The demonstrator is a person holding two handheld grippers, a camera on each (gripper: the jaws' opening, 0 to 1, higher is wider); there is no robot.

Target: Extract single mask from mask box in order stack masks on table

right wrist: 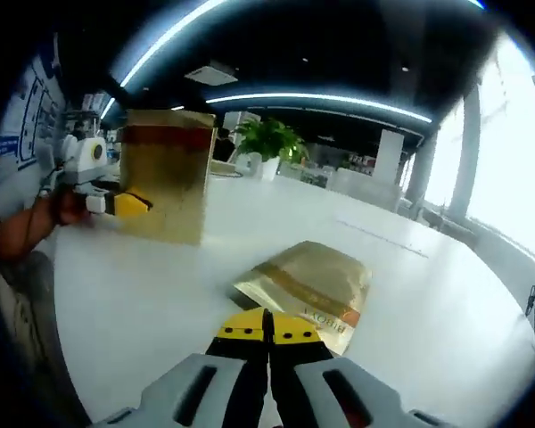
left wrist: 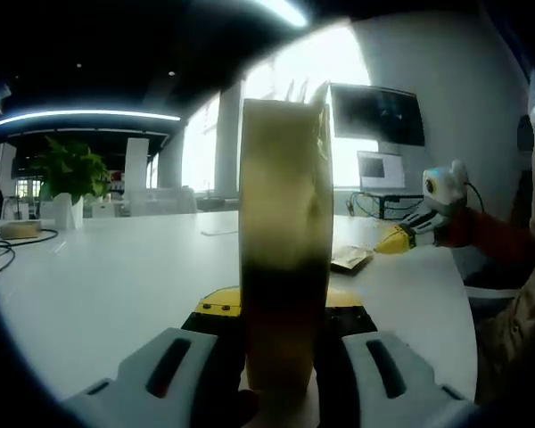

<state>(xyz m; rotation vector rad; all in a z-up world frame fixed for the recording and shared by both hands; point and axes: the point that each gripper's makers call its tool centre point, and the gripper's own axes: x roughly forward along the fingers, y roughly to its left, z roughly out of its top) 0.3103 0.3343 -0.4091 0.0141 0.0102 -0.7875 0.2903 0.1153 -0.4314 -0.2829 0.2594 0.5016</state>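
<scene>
The gold mask box (left wrist: 285,259) stands upright and edge-on between my left gripper's jaws, and my left gripper (left wrist: 281,316) is shut on it. In the right gripper view the same mask box (right wrist: 165,174) is at the far left of the white table, with the left gripper (right wrist: 125,203) on its side. A flat gold mask packet (right wrist: 308,285) lies on the table just beyond my right gripper (right wrist: 268,325). Its jaws are together on the packet's near edge. The left gripper view has the right gripper (left wrist: 394,241) at the packet (left wrist: 349,259).
The white table (right wrist: 143,294) runs wide around the packet. A potted plant (right wrist: 269,141) stands at its far end, and cables with a roll of tape (left wrist: 20,229) lie at the far left. A monitor (left wrist: 381,169) and a person's sleeve (left wrist: 486,239) are at the right.
</scene>
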